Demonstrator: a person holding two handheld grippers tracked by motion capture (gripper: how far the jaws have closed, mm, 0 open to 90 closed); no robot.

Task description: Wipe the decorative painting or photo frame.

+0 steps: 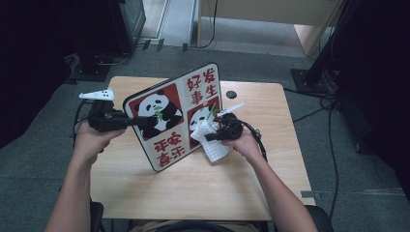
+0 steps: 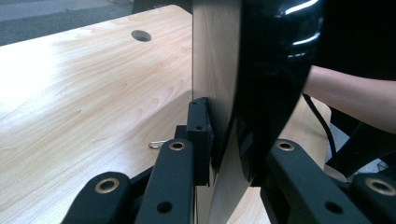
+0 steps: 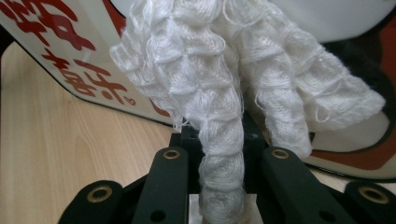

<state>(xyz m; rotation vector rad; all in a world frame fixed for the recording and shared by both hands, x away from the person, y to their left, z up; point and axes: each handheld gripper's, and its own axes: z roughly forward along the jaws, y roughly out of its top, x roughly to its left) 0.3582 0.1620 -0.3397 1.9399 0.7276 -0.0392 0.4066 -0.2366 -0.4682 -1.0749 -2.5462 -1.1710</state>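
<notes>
Above the table's middle, the left gripper pinches a panda board's left edge, holding it tilted; the right gripper pinches a white cloth against its face.

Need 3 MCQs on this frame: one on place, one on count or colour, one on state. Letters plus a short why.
1. Where does the white cloth meet the panda board?
A. its printed face
B. its wooden back
C. nowhere, it lies flat on the table

2. How many pandas are printed on the board?
A. one
B. two
C. four

3. How does the left gripper stand?
A. open above the table
B. shut on the cloth
C. shut on the board's edge

Key: 1 A, the right gripper holds the cloth up against the red-and-white print. 2 B, the high view shows two panda panels set diagonally, with red characters in the other two. 3 C, the left gripper view shows its jaws clamping the board from both faces, tilted up off the wooden table.
</notes>
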